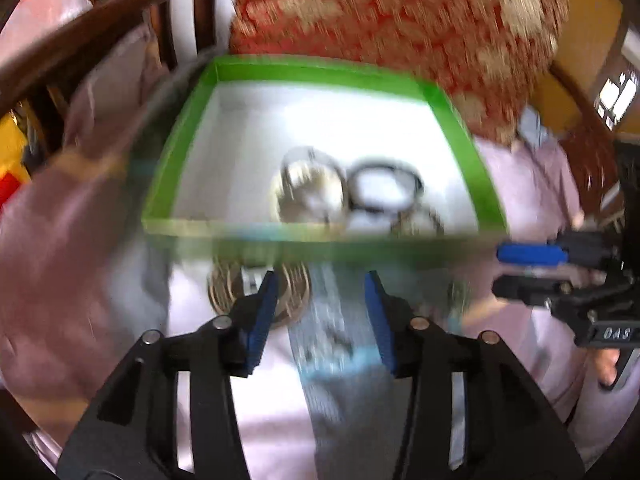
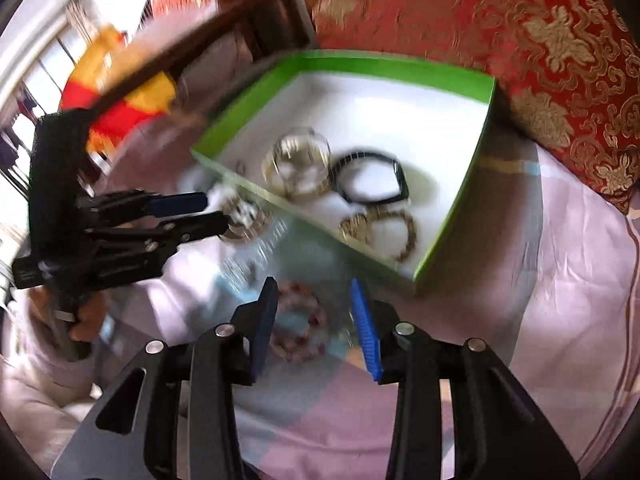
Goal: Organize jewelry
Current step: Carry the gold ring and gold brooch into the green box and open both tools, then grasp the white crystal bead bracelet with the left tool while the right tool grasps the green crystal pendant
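A green box (image 1: 464, 148) (image 2: 452, 220) with a white floor lies on a pale pink bedsheet. Inside it are gold bangles (image 1: 308, 188) (image 2: 300, 164), a black bracelet (image 1: 384, 188) (image 2: 372, 180) and a gold beaded bracelet (image 2: 380, 228). Outside the near wall lies a stack of gold bangles (image 1: 224, 288) (image 2: 244, 220), just beyond the left finger of my open left gripper (image 1: 320, 284) (image 2: 216, 212). My right gripper (image 2: 314, 292) (image 1: 504, 270) is open and hangs over a reddish beaded bracelet (image 2: 300, 320) on the sheet. Both views are blurred by motion.
A red and gold patterned cushion (image 1: 400, 12) (image 2: 560, 60) rises right behind the box. A dark wooden bed rail (image 1: 100, 4) (image 2: 224, 20) runs at the left, with a yellow and red cloth (image 2: 120, 92) behind it. A grey-blue striped band (image 1: 336, 328) crosses the sheet.
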### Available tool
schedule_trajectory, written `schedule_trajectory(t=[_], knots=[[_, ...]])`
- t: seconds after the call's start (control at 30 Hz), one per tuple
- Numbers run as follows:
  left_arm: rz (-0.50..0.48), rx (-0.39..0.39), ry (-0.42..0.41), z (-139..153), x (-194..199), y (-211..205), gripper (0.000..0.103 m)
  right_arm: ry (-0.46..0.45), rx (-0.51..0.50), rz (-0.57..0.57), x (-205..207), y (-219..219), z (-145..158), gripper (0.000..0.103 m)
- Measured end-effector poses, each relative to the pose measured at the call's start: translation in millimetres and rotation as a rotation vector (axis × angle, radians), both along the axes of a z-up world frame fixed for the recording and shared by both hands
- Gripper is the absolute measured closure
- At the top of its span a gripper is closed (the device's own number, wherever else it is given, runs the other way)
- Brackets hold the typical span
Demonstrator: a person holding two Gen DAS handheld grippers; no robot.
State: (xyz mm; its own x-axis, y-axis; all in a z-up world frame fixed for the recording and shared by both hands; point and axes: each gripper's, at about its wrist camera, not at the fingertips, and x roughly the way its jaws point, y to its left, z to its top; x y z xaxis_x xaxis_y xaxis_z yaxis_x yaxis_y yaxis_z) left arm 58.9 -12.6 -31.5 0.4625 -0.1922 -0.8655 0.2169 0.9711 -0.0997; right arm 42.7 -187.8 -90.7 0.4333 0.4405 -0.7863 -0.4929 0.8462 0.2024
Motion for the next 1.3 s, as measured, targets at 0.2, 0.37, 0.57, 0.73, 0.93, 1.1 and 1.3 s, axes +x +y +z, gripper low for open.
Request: schedule_trajectory(t=[0.2,0.37,0.57,0.73,0.93,1.1,1.3], knots=[[-0.029,0.041,0.110,-42,-14,-14,0.062,0.056,-0.106,-0.087,10,-5,-32,0.064],[-0.037,0.065,0.127,-51,-18,-21,0.062,0.062,-0.135,-0.103,14,1,-39,0.080],[-0.030,0.053,0.142,-50,-18,-15,0.087,0.026,-0.077,-0.113,8,-9,-19,0.097],[-0.007,0.042,0.095,-32,-20,-5,0.092,0.004,-0.007,-0.128,2,-27,-1,0.097],[0.001,0.026,0.046,-10,-21,7,0.092,-0.004,0.031,-0.120,-1,-32,9,0.097],[-0.005,0.047,0.116,-34,-18,5,0.084,0.040,0.004,-0.110,4,-24,-5,0.096],[-0.043,0.075,0.136,-46,-21,-11,0.073,0.061,-0.056,-0.125,7,-16,-18,0.077]])
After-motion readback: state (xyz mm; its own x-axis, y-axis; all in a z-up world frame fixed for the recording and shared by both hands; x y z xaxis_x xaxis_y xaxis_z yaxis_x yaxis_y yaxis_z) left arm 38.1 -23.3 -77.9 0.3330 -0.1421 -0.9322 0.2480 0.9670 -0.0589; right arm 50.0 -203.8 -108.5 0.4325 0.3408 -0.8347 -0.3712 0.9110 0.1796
